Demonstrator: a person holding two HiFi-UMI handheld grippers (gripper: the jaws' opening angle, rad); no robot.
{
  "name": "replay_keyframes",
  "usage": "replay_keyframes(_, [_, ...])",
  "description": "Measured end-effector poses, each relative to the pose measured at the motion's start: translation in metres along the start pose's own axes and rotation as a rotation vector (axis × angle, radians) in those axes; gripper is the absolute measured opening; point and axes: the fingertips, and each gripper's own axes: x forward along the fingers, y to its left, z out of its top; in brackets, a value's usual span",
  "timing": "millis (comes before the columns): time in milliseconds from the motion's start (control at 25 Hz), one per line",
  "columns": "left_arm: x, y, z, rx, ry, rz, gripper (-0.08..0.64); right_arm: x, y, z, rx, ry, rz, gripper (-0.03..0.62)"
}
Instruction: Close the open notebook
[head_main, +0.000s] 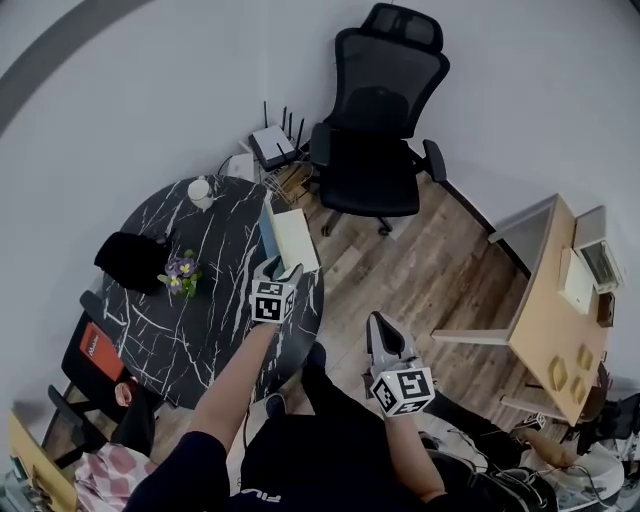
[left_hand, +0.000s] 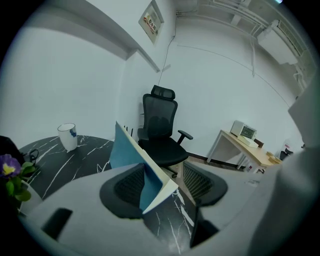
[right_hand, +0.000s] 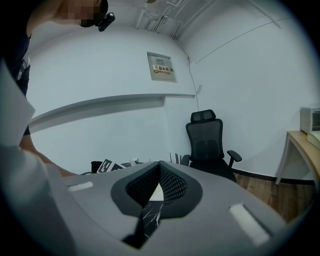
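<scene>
Partly raised, the smooth blue cover of the notebook (head_main: 292, 238) tilts over cream pages between the parted jaws of the left gripper (head_main: 279, 266). It sits at the right edge of the round, black-marbled tabletop (head_main: 200, 300). The right gripper (head_main: 374, 320) has its jaws together above the wood-plank floor (head_main: 400, 265).

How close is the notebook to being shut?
About halfway. The blue cover stands up off the white pages, between the left gripper's open fingers. Left to do: tip it down flat. The right gripper hangs shut, away from the table.

Blue notebook (head_main: 270, 238) — black, white-veined table (head_main: 200, 320)
</scene>
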Motion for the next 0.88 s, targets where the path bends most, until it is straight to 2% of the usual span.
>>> replay_keyframes(400, [0.039,-0.030,0.002,0.029,0.038,-0.057,0.244,-0.002,-0.022,-0.001,0.008,0.008,-0.018,0.009])
replay_keyframes(560, [0.038,-0.033,0.004,0.022,0.035,-0.052,0.244,-0.001,-0.028,0.000,0.011,0.008,-0.018,0.009])
replay_keyframes(720, [0.012,-0.030,0.018,-0.008,-0.024,-0.039,0.244,0.005,-0.028,0.004,0.005,0.001,-0.005,0.009])
replay_keyframes(880, [-0.038,-0.020,0.048,-0.021,-0.139,-0.005,0.244,0.014,-0.023,0.012,-0.025,-0.018,0.009,0.009])
